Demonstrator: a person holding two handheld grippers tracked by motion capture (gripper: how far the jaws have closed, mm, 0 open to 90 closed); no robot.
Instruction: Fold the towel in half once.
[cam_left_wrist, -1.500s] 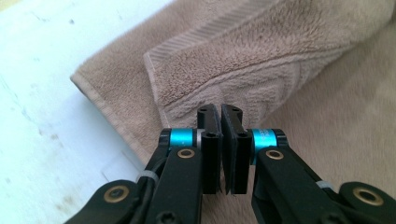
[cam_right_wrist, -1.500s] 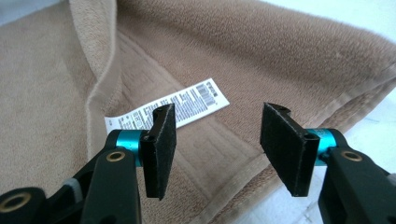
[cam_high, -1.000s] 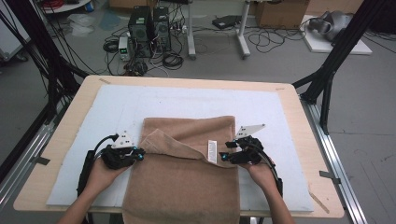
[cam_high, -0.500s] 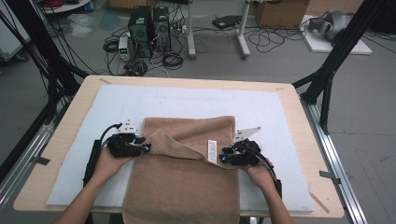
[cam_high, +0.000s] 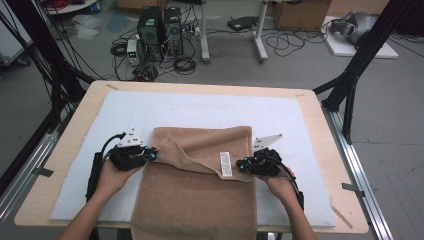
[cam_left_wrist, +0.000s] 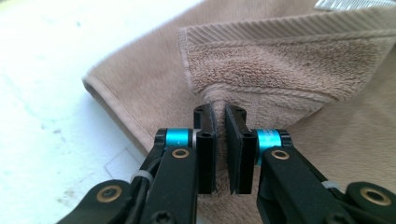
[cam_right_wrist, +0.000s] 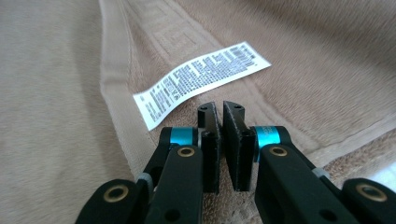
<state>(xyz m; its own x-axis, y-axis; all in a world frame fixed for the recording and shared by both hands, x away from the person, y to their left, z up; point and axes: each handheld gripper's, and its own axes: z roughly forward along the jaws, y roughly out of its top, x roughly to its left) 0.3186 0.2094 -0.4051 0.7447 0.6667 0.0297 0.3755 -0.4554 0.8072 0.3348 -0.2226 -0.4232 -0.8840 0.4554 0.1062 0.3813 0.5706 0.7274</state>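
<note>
In the high view, a light brown terry towel (cam_high: 200, 195) lay on a pale blue-white foam mat (cam_high: 200, 107) that covered the light wooden table (cam_high: 320, 115). The towel was in the near half of the mat, and its lower edge hung over the table edge at 6 o'clock. Its far part was folded back toward the person, and a small white care label (cam_high: 226, 164) was on this fold. The left gripper (cam_high: 150, 155) was at the towel's left edge, at about 9 o'clock from the towel's middle, and the left hand (cam_high: 112, 175) held it from behind. The right gripper (cam_high: 241, 164) was at the right edge, at about 3 o'clock, just beside the label, with the right hand (cam_high: 280, 185) behind it. Both grippers pointed inward, toward each other.

In the left gripper view, the left gripper (cam_left_wrist: 220, 119) had its two black jaws nearly together. They had just been closing, and a pinched ridge of the towel (cam_left_wrist: 261, 74) was gathered between the tips, where the folded corner came down to them from 12 o'clock. The mat (cam_left_wrist: 56, 93) showed at 9 o'clock.

In the right gripper view, the right gripper (cam_right_wrist: 220, 114) also had its jaws brought close after just closing, with a narrow slit between them. They pressed on the towel (cam_right_wrist: 327, 60) at its hemmed border, and the cloth seemed to be caught at the tips. The label (cam_right_wrist: 201, 81) lay flat at 11 o'clock from the tips, very near to them.
</note>
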